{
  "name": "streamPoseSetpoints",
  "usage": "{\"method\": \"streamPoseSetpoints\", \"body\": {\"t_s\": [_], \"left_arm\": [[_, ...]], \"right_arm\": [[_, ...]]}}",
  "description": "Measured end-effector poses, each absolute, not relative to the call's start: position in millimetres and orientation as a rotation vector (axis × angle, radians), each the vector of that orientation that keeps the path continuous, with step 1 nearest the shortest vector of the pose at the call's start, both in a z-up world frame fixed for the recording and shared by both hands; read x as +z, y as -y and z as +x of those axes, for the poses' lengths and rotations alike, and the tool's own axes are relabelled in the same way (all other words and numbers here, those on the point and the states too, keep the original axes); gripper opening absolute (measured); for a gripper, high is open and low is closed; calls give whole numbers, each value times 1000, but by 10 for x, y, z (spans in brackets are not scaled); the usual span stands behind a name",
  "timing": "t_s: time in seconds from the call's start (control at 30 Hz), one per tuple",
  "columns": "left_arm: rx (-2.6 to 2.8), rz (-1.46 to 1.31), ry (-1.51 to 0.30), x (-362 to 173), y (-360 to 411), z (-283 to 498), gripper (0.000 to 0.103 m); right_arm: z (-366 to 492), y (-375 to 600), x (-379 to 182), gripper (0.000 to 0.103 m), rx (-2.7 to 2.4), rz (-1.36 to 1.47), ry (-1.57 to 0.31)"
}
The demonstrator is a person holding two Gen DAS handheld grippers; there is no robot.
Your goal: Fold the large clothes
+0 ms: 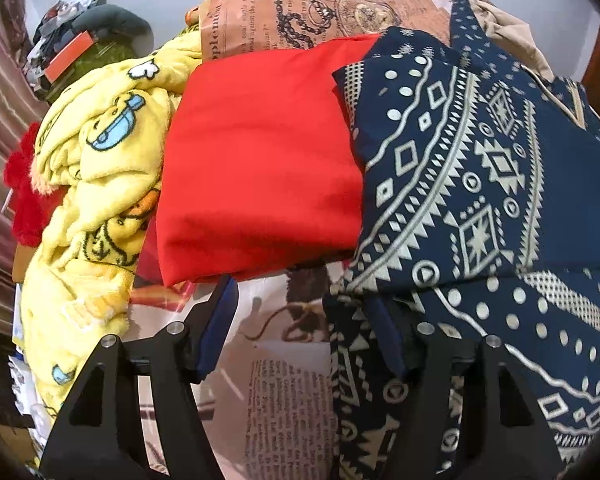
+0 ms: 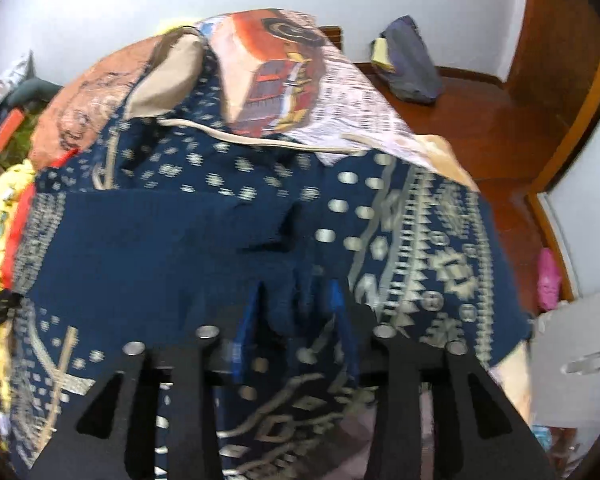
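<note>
Newsprint-patterned bedsheet (image 1: pixel 276 384) carries the navy patterned garment (image 1: pixel 480 184) beside a folded red cloth (image 1: pixel 260 168); left gripper (image 1: pixel 308 312) fingers wide, empty; right gripper (image 2: pixel 296 300) fingers parted around a navy ridge, which may slip and undo the fold; sheet reads "Supplement".

Left gripper (image 1: pixel 304 312) points steeply down, jaws standing apart with a clear gap between the blue-padded fingers (image 1: pixel 220 320); the pads press on nothing. Right gripper (image 2: pixel 296 300) also points steeply down, jaws partly apart, the blue pads (image 2: pixel 249 320) set either side of a small ridge of cloth without visibly clamping it.
</note>
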State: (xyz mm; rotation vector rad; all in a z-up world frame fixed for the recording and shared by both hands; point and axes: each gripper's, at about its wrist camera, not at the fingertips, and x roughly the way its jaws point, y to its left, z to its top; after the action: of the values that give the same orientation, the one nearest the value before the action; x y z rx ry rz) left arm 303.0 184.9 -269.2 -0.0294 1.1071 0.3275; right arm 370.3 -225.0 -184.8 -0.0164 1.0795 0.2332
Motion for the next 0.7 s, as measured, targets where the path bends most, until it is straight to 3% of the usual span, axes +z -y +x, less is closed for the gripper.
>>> {"method": "streamPoseSetpoints", "body": {"t_s": [0.13,0.37,0.5,0.7], "left_arm": [[275,-26,-1118,-2590,-1784,2912,64],[183,6,-1059,-2151,-1553,2780,65],[140,33,-976,-1780,-1345,2846,73],[40,12,-882,-1414,-901,3104,80]], "right_arm": [[3638,2318,-1814,61,189,-99,-1070],[3471,2526,-1538,66,199,-66,-1050],[3370,2732,-1269,81,200,18,-980],[3322,3056,-1100,83,184,135,-927]]}}
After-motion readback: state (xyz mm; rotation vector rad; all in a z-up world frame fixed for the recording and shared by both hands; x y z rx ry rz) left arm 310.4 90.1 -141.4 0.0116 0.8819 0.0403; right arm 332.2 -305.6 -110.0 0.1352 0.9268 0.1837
